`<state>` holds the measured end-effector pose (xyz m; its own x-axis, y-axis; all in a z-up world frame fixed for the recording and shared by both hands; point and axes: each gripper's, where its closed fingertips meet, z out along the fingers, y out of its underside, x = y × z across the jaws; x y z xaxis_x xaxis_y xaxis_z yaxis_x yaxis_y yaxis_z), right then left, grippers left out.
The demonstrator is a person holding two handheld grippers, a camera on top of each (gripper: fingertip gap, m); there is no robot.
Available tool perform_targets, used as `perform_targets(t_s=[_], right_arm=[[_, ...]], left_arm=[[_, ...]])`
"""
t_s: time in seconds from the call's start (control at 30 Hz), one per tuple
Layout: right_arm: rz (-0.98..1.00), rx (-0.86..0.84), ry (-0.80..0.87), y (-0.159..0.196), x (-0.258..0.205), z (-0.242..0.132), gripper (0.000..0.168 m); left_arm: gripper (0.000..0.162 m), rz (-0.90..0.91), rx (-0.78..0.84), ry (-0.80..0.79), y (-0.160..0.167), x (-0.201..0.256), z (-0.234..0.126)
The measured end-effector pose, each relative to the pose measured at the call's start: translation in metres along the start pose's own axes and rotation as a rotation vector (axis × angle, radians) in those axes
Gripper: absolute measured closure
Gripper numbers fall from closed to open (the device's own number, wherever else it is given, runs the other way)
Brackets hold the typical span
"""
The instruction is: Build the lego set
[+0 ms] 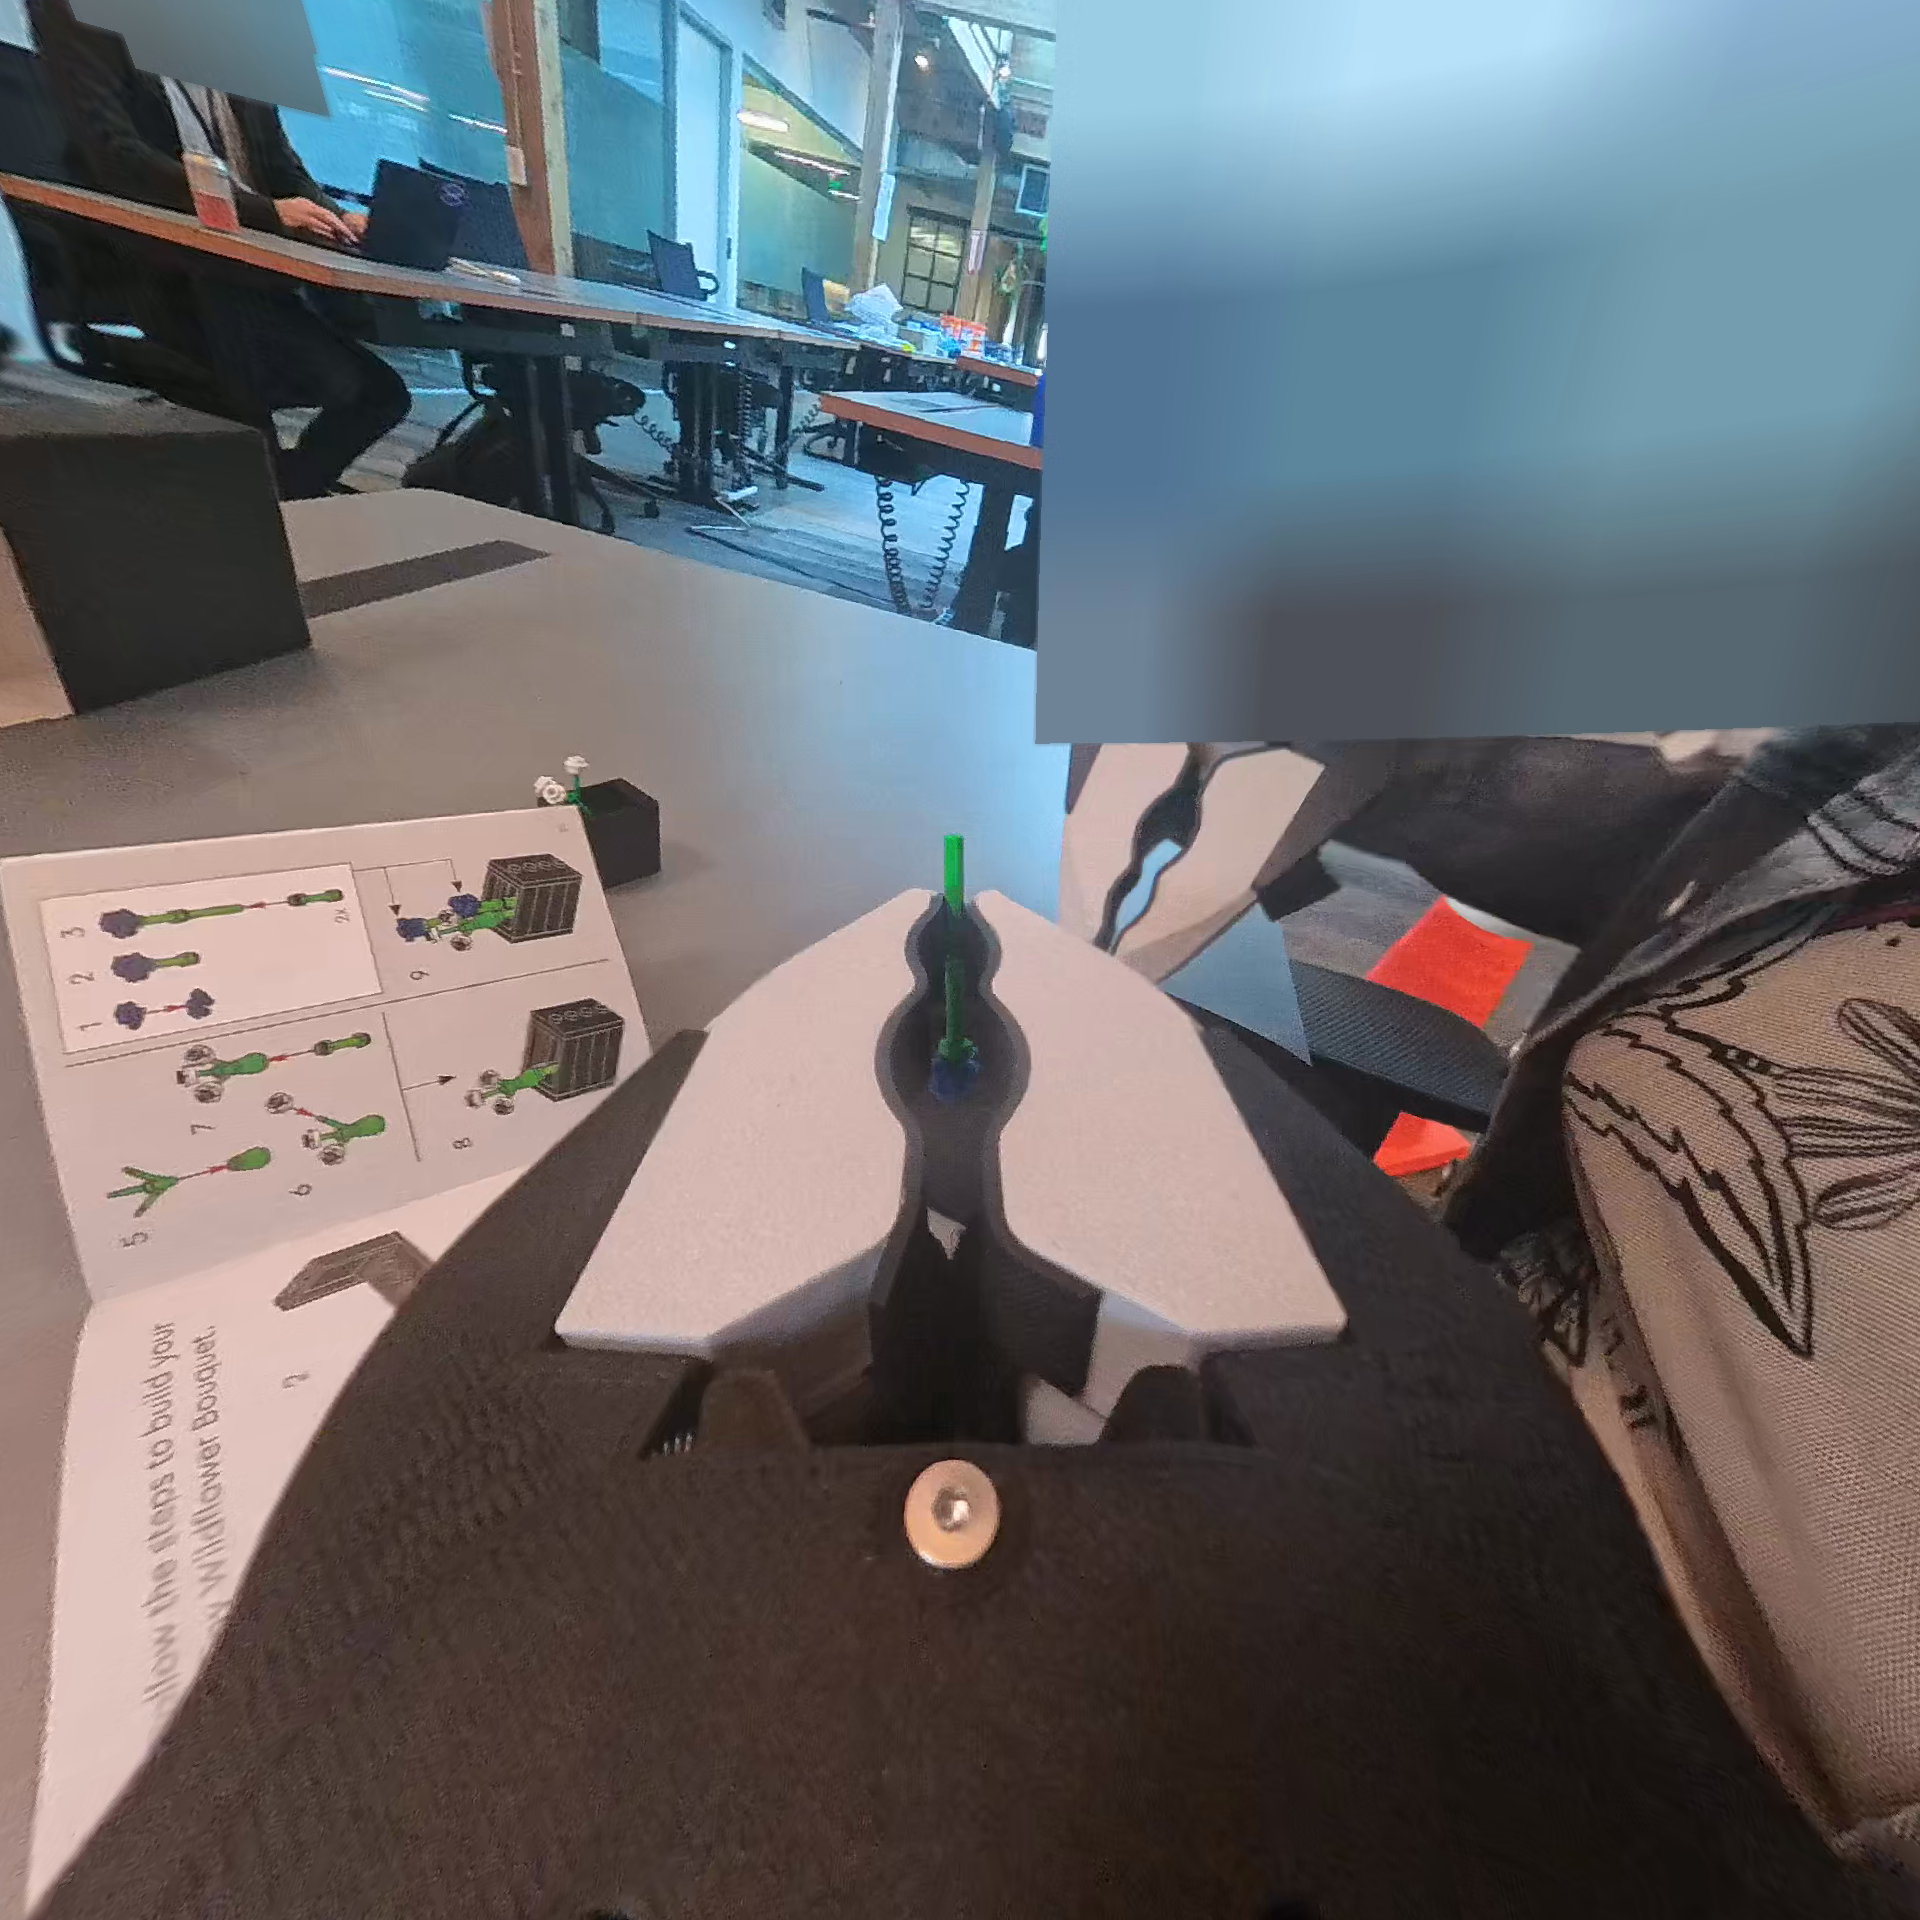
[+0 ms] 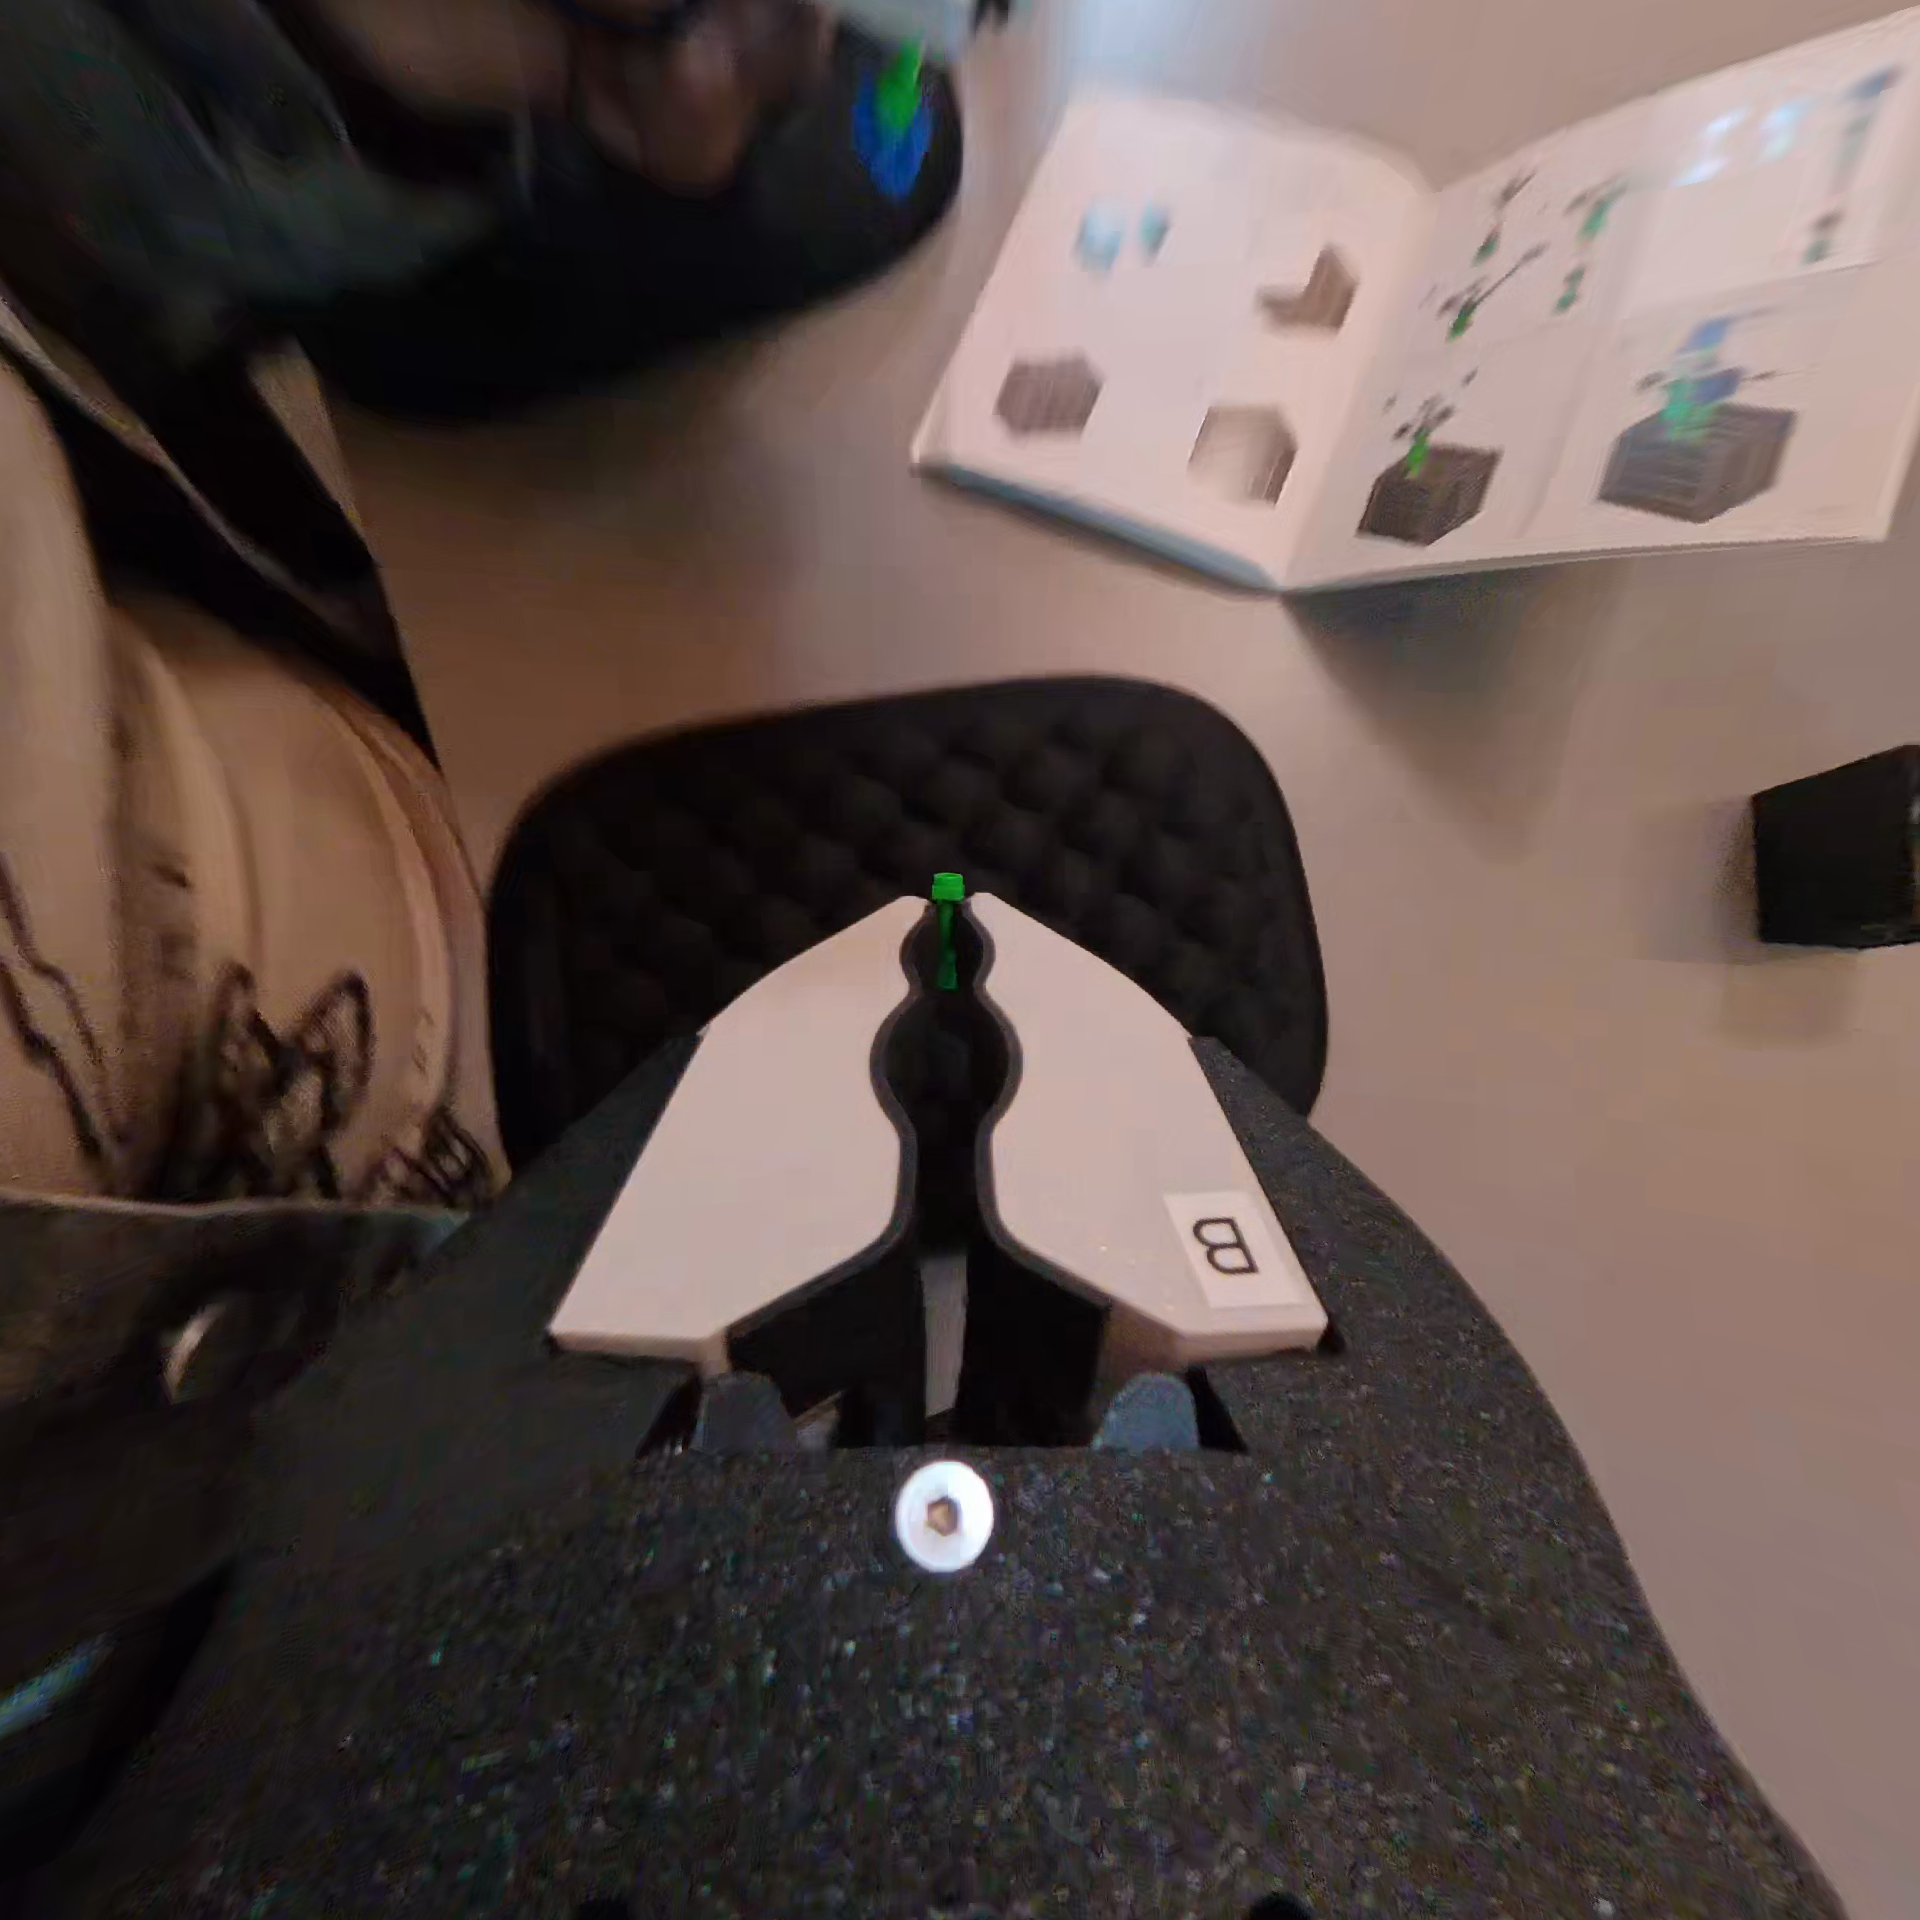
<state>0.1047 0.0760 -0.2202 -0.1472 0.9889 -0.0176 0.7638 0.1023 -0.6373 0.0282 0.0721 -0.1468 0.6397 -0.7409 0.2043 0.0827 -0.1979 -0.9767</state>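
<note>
I see a bright green stem [image 1: 954, 961] with a blue flower [image 1: 953, 1075], a grey table [image 1: 727, 727], a black quilted tray [image 2: 935, 790], and a white booklet [image 1: 260, 987].

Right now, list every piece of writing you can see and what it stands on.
I won't copy writing out; it stands here.
Open white paper instruction booklet: a printed sentence on the near page, numerals beside the diagrams, legible.
Same booklet, right wrist view: too blurred.
White rectangular sticker on one of the right gripper's fingers: one bold black character.
</note>
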Motion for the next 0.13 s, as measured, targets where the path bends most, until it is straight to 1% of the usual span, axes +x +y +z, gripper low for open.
perform_targets(t_s=[0.03,0.13], right_arm=[[-0.055,-0.077,0.011,0.0045,0.0007,0.0026,0.165],[-0.134,-0.194,-0.022,0.0106,-0.0024,0.0101,0.165]], left_arm=[[0.159,-0.002,0.001,0.01,0.0013,0.0011,0.0008],[0.159,0.009,0.005,0.01,0.0032,0.0013,0.0005]])
